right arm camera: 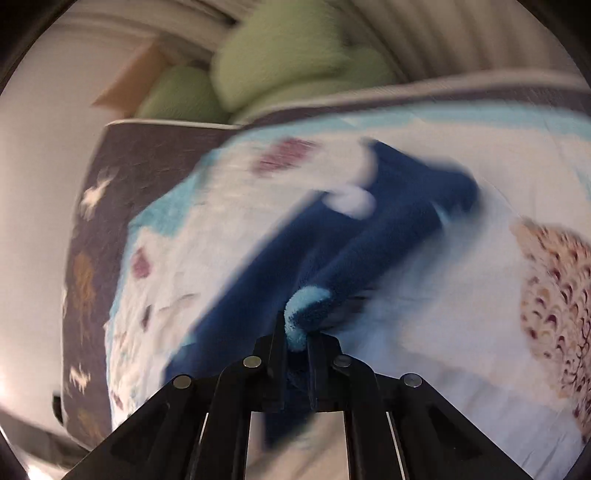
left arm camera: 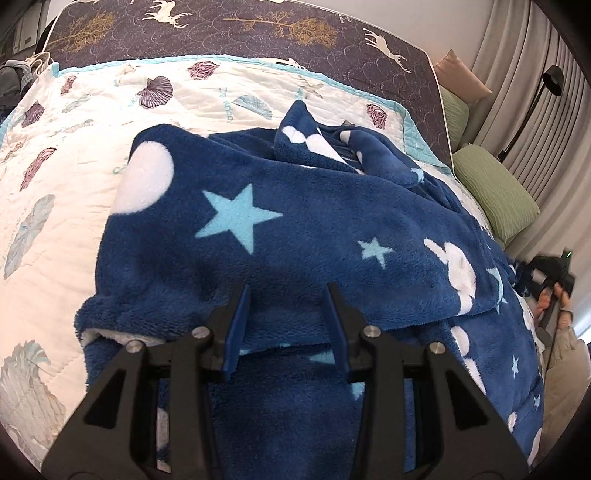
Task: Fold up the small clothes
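A dark blue fleece garment [left arm camera: 295, 229] with light blue stars, white dots and white rabbits lies spread on the bed. My left gripper [left arm camera: 288, 299] is open, its blue-padded fingers [left arm camera: 236, 325] resting on the garment's near folded edge. My right gripper [right arm camera: 295, 332] is shut on a light blue and navy part of the same garment [right arm camera: 351, 251], which stretches away from it over the quilt; this view is blurred. The right gripper and the hand holding it also show in the left wrist view [left arm camera: 554, 284] at the far right.
A white quilt [left arm camera: 74, 155] with shell prints covers a dark mattress [left arm camera: 258, 33] with deer prints. Green pillows [left arm camera: 495, 192] and a tan pillow lie beside the bed at the right. Grey curtains and a black lamp [left arm camera: 550, 81] stand beyond.
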Demonstrator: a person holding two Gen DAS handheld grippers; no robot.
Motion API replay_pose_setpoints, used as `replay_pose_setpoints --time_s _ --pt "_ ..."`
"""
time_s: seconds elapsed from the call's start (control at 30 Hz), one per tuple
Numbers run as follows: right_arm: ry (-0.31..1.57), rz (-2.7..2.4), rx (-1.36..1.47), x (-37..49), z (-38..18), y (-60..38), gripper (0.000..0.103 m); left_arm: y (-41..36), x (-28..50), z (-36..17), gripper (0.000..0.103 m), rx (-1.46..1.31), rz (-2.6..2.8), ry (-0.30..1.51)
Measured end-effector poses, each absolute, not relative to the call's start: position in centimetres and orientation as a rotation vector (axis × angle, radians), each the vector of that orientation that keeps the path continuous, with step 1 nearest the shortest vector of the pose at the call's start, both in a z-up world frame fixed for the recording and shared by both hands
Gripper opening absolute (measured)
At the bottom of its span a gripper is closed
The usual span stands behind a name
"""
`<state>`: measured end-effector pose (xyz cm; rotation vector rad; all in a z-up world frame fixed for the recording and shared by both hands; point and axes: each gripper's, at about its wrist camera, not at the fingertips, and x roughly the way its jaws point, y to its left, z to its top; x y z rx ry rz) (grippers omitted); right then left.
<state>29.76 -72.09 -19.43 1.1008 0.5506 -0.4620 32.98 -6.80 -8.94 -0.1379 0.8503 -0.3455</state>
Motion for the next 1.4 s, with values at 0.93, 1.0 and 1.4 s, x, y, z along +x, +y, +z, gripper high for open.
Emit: replay_pose_setpoints --time_s 0.93,1.0,1.4 --pt "0.770 0.435 0.082 33.1 -13.1 -29.5 0.030 -5.7 31.2 -6.9 0.074 -0.337 -0.579 0.817" --pt "0.771 0.436 0.085 33.1 -13.0 -29.4 0.031 -5.7 31.0 -6.8 0.078 -0.367 -0.606 0.823" --pt "0.755 0.430 0.044 32.6 -13.1 -28.7 0.040 -5.6 34.5 -8.2 0.010 -0.481 -0.535 0.953"
